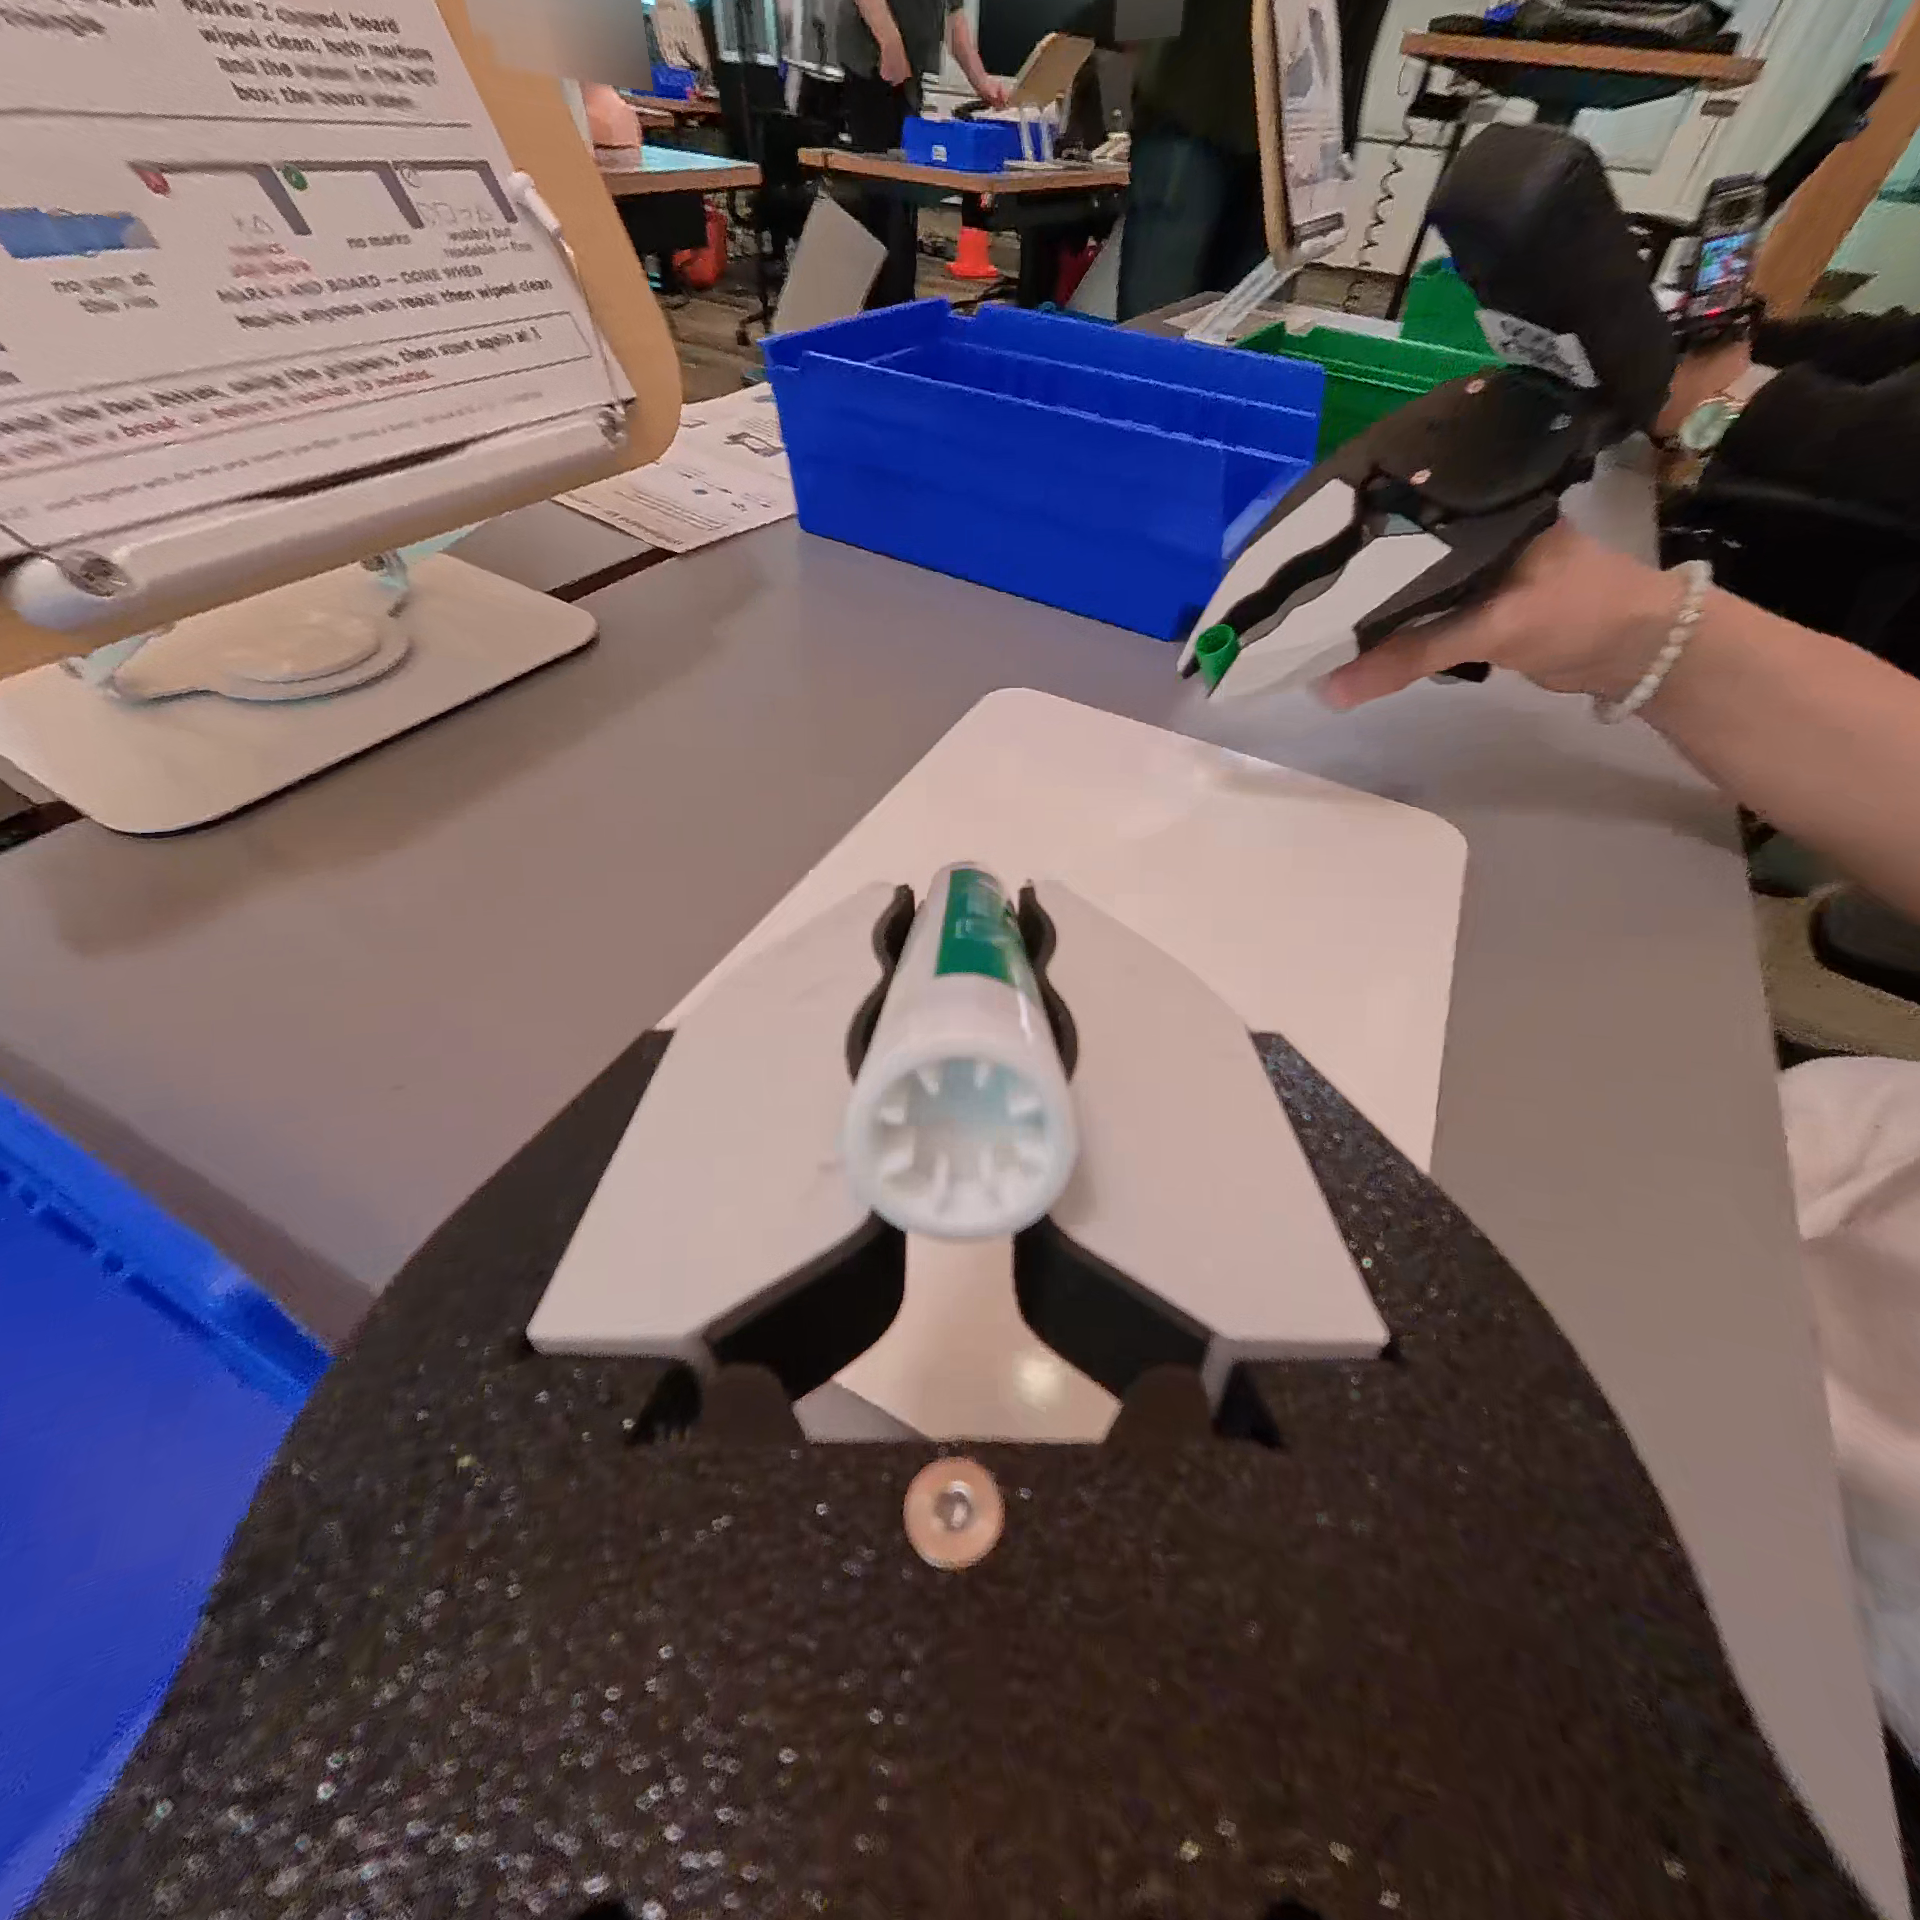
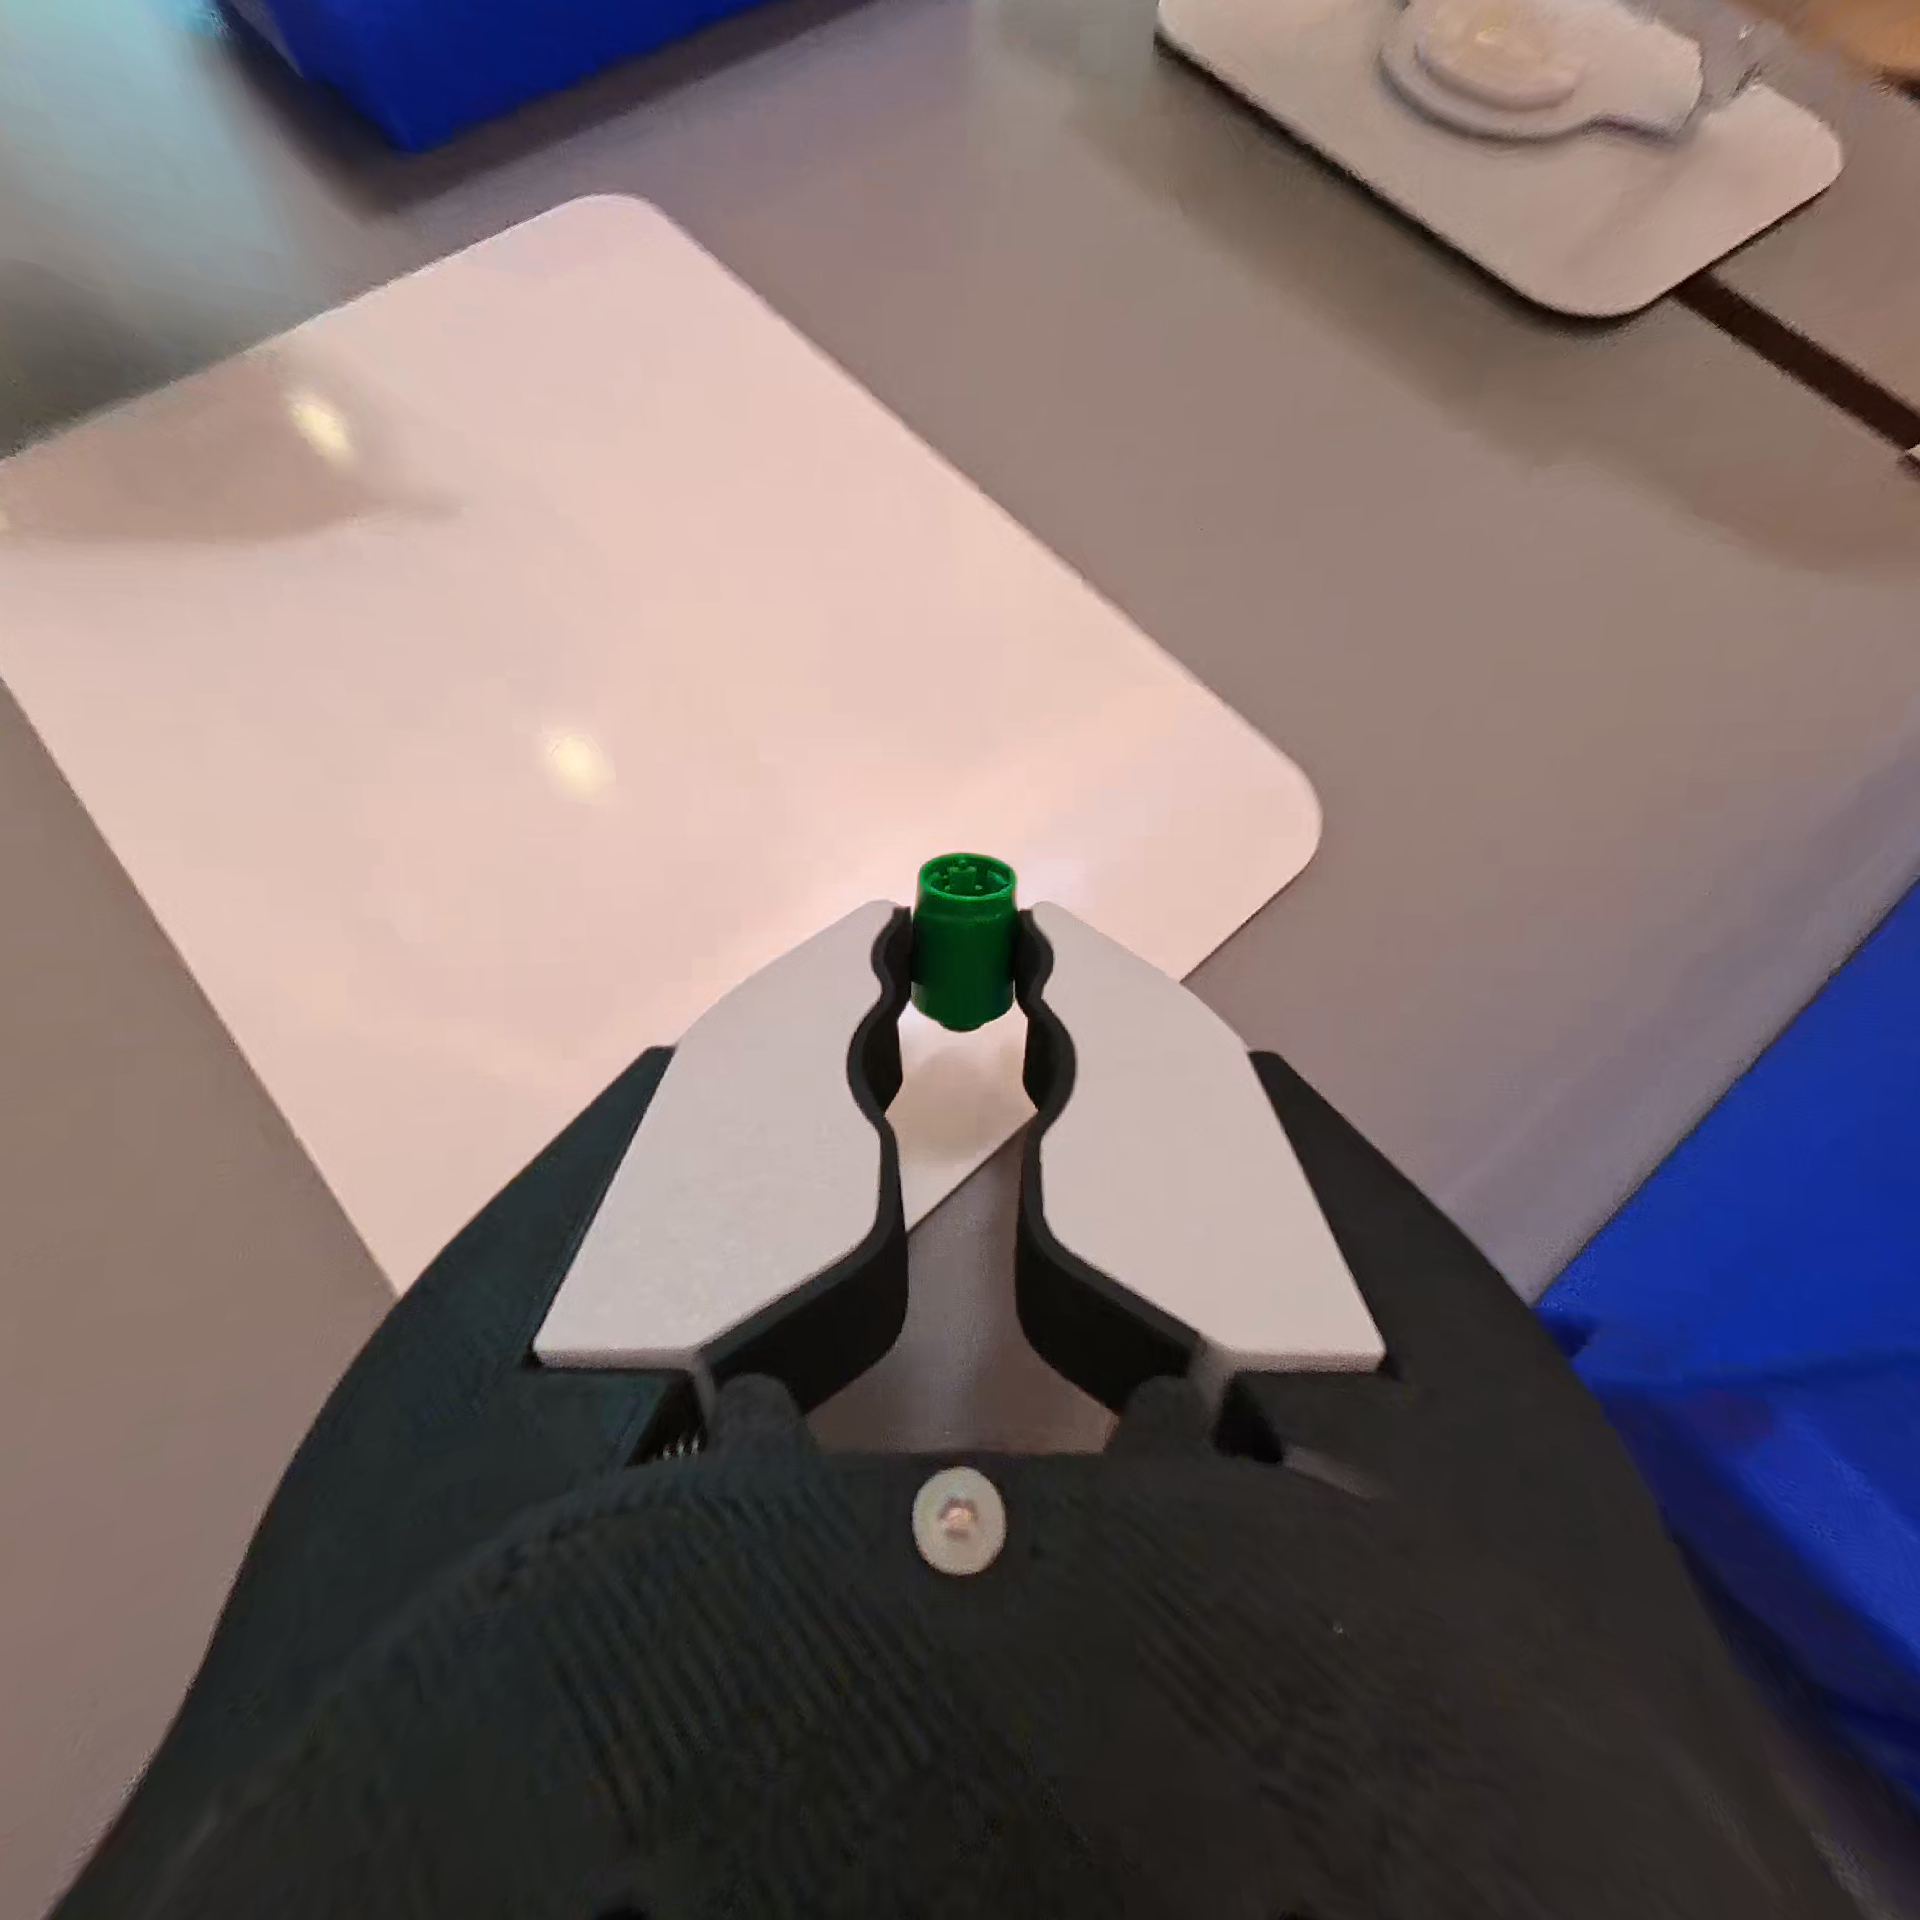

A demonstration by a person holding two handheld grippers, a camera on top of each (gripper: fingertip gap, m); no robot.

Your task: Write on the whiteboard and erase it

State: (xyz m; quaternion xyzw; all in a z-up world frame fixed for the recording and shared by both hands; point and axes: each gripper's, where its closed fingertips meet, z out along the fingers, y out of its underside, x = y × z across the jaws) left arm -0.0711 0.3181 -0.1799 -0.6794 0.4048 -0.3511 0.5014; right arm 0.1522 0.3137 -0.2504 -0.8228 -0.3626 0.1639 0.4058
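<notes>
My left jaws pinch the marker (image 1: 971, 997) barrel, its tip aimed over the whiteboard (image 1: 1226, 821). My right jaws grip its green cap (image 2: 964, 958) above the board's near corner, keeping it clear for writing.

I see the whiteboard (image 1: 1195, 831) lying flat on the desk (image 1: 520, 852), a bin (image 1: 1039, 468) behind it toward the far edge, and a stand (image 1: 291, 665) (holding a sheet) at the far left.

wrist cams, close, share whiteboard (image 1: 1195, 831)
</notes>
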